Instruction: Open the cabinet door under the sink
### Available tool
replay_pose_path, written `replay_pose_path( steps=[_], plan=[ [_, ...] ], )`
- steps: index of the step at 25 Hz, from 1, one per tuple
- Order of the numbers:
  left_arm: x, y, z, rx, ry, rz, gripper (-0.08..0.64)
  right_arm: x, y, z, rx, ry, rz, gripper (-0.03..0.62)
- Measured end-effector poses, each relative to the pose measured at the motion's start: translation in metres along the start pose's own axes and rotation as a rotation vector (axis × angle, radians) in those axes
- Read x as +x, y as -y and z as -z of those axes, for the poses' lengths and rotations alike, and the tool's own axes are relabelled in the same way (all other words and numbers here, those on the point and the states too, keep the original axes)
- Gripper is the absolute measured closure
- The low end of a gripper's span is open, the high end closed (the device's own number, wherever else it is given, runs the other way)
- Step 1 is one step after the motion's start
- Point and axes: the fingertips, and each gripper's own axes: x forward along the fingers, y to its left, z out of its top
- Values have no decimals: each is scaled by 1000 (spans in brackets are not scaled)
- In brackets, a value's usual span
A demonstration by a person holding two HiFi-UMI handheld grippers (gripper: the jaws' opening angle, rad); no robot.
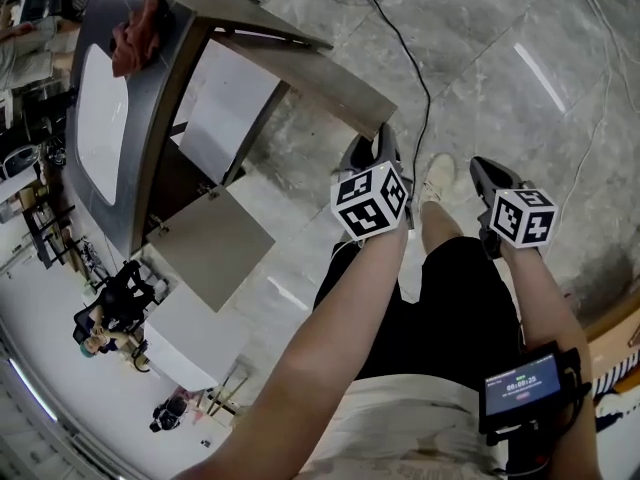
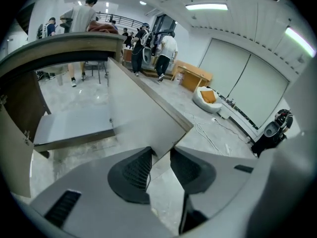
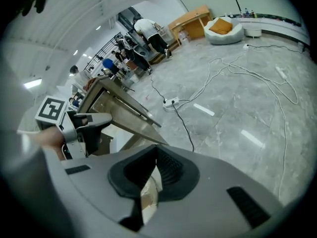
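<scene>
Two grippers [image 1: 372, 156] [image 1: 492, 176], two open cabinet doors [image 1: 300, 63] [image 1: 215, 248], one red cloth [image 1: 135, 33].

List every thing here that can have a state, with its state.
Left claw: open, holding nothing.
Right claw: shut, empty.
Door by left claw: swung open.
Other door: swung open.
Wrist screen: lit.
</scene>
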Motion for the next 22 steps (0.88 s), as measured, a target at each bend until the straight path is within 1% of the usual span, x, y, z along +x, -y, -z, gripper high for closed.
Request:
replay_pose_path(
  steps=[4,8,13,15,18,20,22],
  plan=[
    [3,4,-3,-4,4,16,437,-2,2,0,30,12,1,578],
    [4,9,-6,48,7,65,442,-2,6,2,53,14,9,578],
    [2,14,-6,57,20,81,442,-3,8,8,50,-4,10,578],
    [2,15,-5,69,24,101,442,-3,8,8,44,-10,11,578],
    [1,16,-6,114,21,152,442,-1,10,7,32,-19,17,578],
    [-3,16,-4,154,21,204,437,1,10,7,17,-30,18,578],
    [-8,18,0,201,14,261,416,2,9,9,-2,-44,21,578]
  ],
)
